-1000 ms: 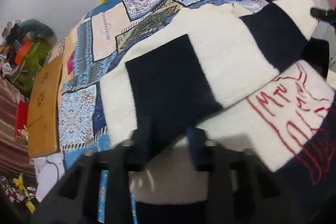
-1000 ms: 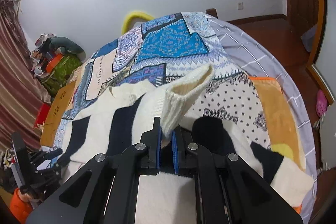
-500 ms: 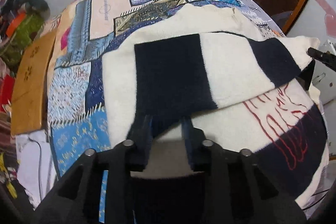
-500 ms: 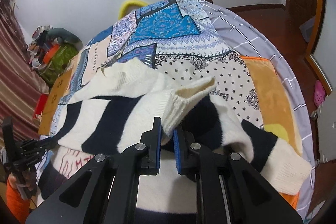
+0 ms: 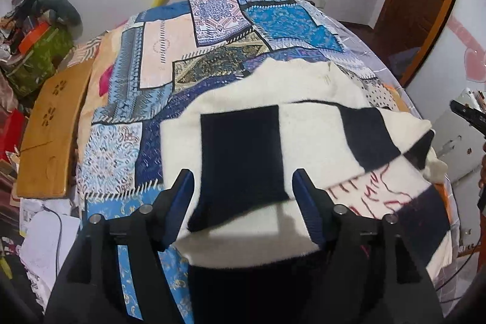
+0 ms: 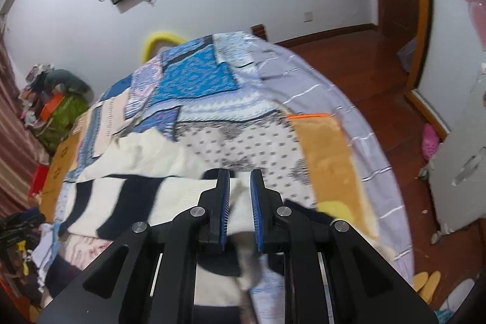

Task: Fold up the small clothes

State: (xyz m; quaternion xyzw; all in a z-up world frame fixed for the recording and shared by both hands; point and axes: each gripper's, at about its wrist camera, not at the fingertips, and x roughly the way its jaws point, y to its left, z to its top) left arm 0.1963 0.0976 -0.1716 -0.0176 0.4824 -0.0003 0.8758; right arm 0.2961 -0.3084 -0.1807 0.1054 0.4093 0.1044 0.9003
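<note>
Sweater (image 5: 303, 138): cream and navy knit, spread on the patchwork bedspread (image 5: 212, 50) just ahead of both sets of fingers. The left gripper (image 5: 244, 193) stands spread, its jaws having just been opening, with the navy block lying slack between them and neither pad pressing it. A second ago it pinched that edge. The right gripper (image 6: 240, 204) has eased a little apart, with the cream cuff (image 6: 240, 220) loose between its pads. I judge it soft, light and floppy, best pinched at a cuff or hem.
</note>
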